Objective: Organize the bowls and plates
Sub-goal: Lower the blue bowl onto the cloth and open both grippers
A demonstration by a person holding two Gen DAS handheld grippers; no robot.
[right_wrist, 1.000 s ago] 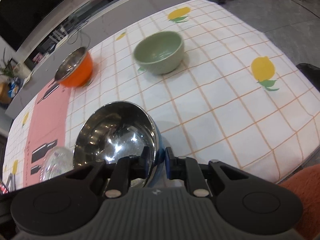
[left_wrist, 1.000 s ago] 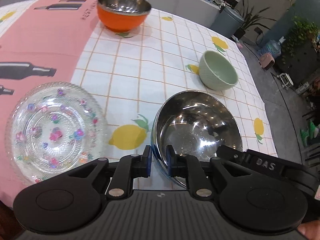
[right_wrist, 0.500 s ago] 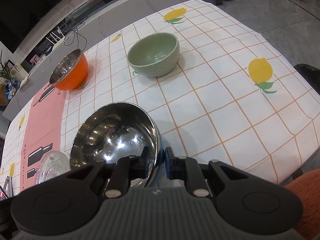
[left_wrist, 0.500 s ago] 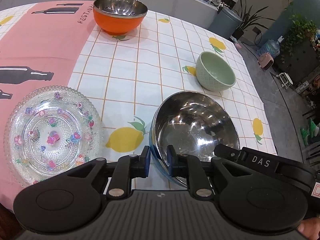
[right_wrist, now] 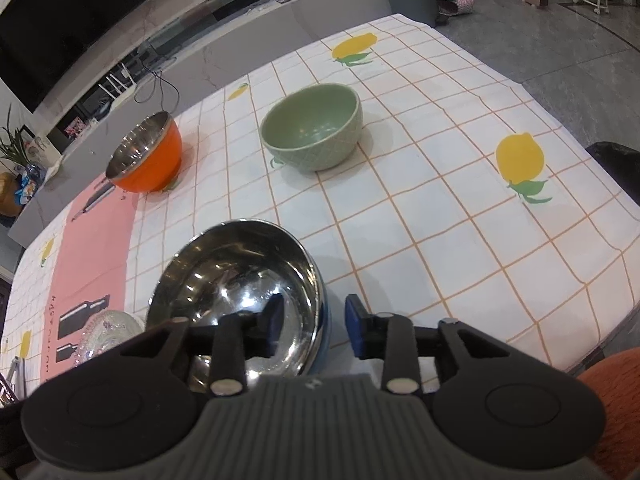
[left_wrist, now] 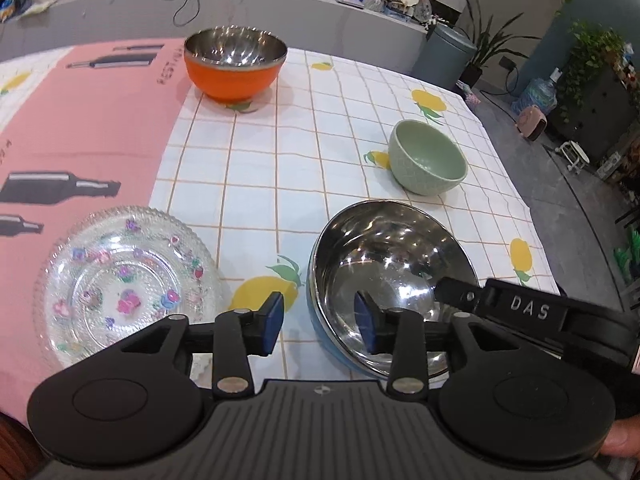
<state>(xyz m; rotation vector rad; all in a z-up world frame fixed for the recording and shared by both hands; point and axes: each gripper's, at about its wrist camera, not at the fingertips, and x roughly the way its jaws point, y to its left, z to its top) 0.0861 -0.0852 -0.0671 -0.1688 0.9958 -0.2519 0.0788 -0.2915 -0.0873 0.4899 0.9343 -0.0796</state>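
A steel bowl with a blue outside (left_wrist: 384, 264) rests on the tablecloth near the front edge; it also shows in the right wrist view (right_wrist: 240, 276). My left gripper (left_wrist: 318, 324) is open, its jaws straddling the bowl's left rim. My right gripper (right_wrist: 314, 324) is open, its jaws straddling the bowl's right rim. A glass plate with flowers (left_wrist: 124, 280) lies to the left. A green bowl (left_wrist: 428, 162) and an orange bowl (left_wrist: 236, 64) stand farther back, also in the right wrist view: green bowl (right_wrist: 314, 136), orange bowl (right_wrist: 146, 154).
The table (right_wrist: 460, 208) carries a lemon-check cloth with a pink panel on the left. Its right and front edges drop to a grey floor. A grey counter with clutter runs behind.
Both grippers were shut on the steel bowl's rim and have opened. The bowl now sits released on the cloth.
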